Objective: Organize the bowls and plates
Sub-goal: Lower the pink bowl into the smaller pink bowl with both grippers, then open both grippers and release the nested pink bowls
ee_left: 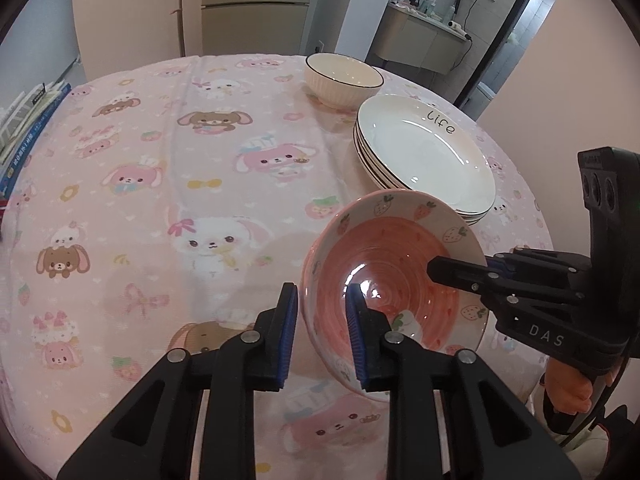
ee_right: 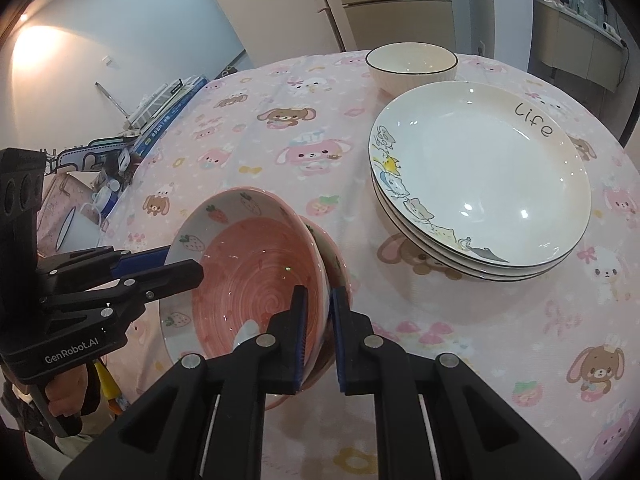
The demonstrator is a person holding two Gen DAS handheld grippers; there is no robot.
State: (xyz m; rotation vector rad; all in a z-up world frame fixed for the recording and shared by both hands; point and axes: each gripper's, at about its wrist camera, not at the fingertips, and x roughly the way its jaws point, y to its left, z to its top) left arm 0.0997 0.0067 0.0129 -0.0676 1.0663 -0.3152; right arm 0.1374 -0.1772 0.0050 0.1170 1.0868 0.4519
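A pink strawberry-pattern bowl (ee_left: 396,268) (ee_right: 248,272) sits nested on a second pink bowl (ee_right: 334,256), held tilted above the table. My left gripper (ee_left: 320,312) is shut on the bowl's left rim, one finger inside and one outside. My right gripper (ee_right: 320,312) is shut on the right rims of the pink bowls; it also shows in the left wrist view (ee_left: 460,276). A stack of white "Life" plates (ee_left: 424,152) (ee_right: 484,176) stands just beyond. A white ribbed bowl with a dark rim (ee_left: 342,78) (ee_right: 412,66) stands behind the plates.
The round table wears a pink cartoon-animal cloth (ee_left: 168,168) (ee_right: 520,340). Books (ee_left: 28,128) (ee_right: 164,112) lie off the table's left edge. A wooden stick leans on the far wall (ee_left: 180,8). A counter with bottles is at the back right (ee_left: 424,20).
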